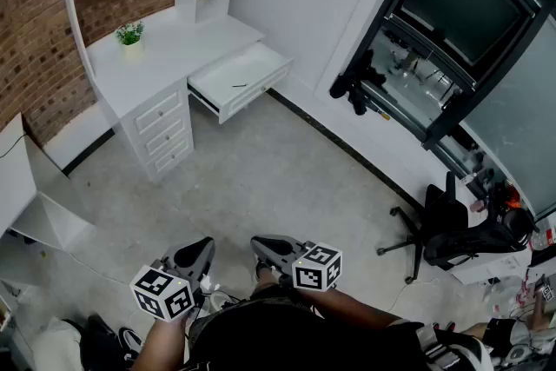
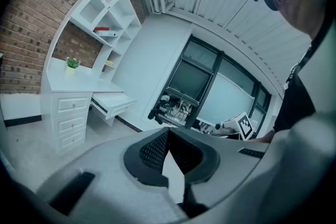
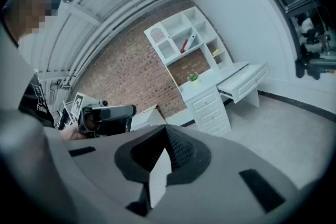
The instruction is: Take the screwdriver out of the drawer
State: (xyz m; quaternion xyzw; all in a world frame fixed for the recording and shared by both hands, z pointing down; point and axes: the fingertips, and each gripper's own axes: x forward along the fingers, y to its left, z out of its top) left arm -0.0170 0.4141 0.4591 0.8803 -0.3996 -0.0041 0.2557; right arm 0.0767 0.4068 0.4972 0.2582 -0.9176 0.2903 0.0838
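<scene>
Head view: the person stands well back from the white desk (image 1: 165, 56), with a lot of bare floor in between. The drawer (image 1: 257, 91) is pulled open, and the thin dark thing lying in it looks like the screwdriver (image 1: 239, 86), though it's tiny from here. The left gripper (image 1: 201, 249) and right gripper (image 1: 265, 246) are both held low by the body.

Left gripper view: the jaws are pressed together at the tips with nothing between them. The drawer shows side-on and I can't see inside it.

Right gripper view: same deal, jaws closed on nothing, and the drawer is far off past the floor.

What could go wrong, imo: reaching in with closed jaws would just shove the screwdriver deeper into the drawer. It also looks thin and lies flat, so a shallow pinch could let it roll or slip. A gripper could also clip the drawer's front edge and bump it shut.
</scene>
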